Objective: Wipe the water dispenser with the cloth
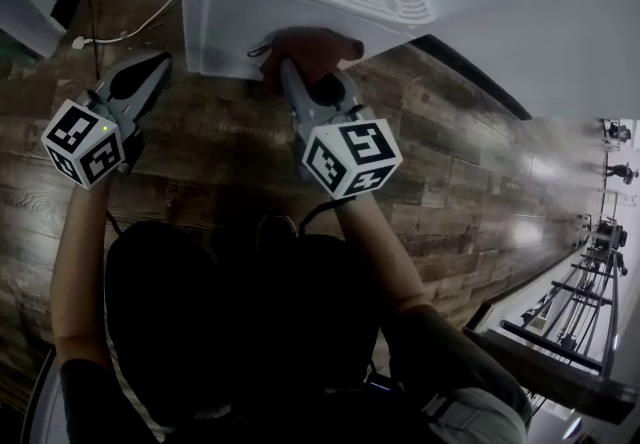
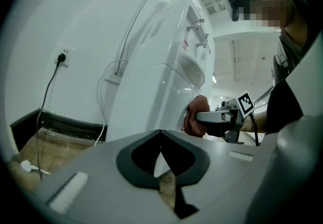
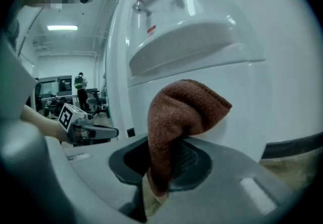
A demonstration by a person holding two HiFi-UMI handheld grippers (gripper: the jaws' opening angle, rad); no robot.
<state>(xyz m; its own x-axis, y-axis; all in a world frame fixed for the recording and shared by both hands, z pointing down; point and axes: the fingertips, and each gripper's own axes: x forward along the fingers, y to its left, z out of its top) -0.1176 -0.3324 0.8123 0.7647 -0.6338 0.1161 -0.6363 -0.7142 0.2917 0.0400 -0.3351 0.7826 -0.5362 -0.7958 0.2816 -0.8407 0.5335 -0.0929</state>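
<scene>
Since the cloth (image 3: 184,112) looked soft and limp, best pinched by a bunched fold, my right gripper (image 3: 162,165) clamped it against the water dispenser (image 3: 202,41) front while my left gripper (image 2: 161,160) hung closed, empty.

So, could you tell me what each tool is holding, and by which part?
The right tool pinches the cloth by its bunched lower end; the left tool is shut on nothing.

Head view: water dispenser (image 1: 225,22) cut off at top edge & cloth (image 1: 322,44) partly hidden behind right gripper (image 1: 290,72). Red label (image 3: 152,29) too small.
</scene>
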